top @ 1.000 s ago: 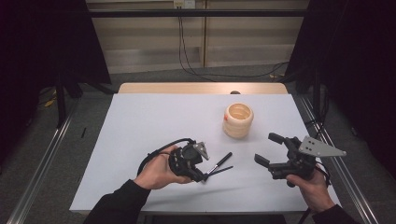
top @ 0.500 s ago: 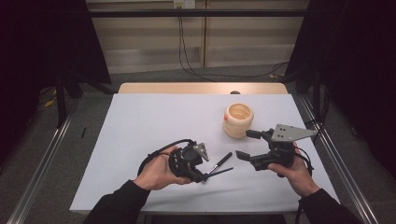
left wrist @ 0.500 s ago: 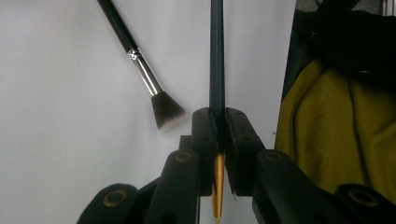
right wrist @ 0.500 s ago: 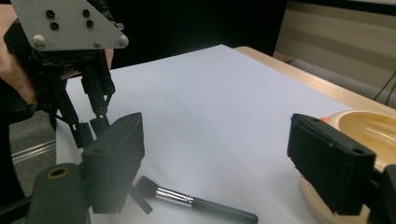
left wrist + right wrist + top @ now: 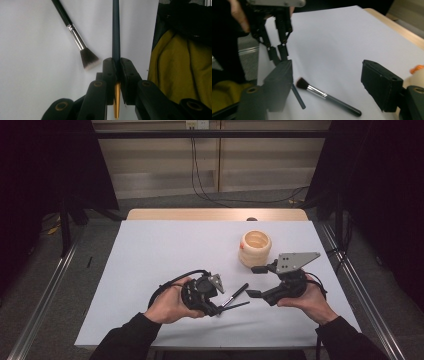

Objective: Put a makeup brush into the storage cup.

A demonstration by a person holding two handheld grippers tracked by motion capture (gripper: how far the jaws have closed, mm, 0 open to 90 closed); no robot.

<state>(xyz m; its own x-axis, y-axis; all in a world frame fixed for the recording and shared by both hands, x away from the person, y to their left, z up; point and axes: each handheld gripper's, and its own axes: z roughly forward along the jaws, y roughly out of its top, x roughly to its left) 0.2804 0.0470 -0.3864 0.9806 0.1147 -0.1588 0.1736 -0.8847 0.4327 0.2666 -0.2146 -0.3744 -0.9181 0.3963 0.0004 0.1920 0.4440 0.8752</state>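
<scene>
My left gripper (image 5: 116, 75) jaws pinch a thin dark pencil (image 5: 115, 30) with a gold end, centre frame. Right gripper (image 5: 327, 87) jaws open, just been closing. One makeup brush (image 5: 328, 96), one wooden cup (image 5: 255, 248).

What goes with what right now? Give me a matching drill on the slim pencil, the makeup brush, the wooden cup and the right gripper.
Things:
1. slim pencil
2. makeup brush
3. wooden cup
4. right gripper

States:
A. lying flat on the white sheet
B. jaws apart, nothing between them
C. clamped in the left gripper
D. standing upright, far side of the right gripper

Pairs: 1-C, 2-A, 3-D, 4-B
</scene>
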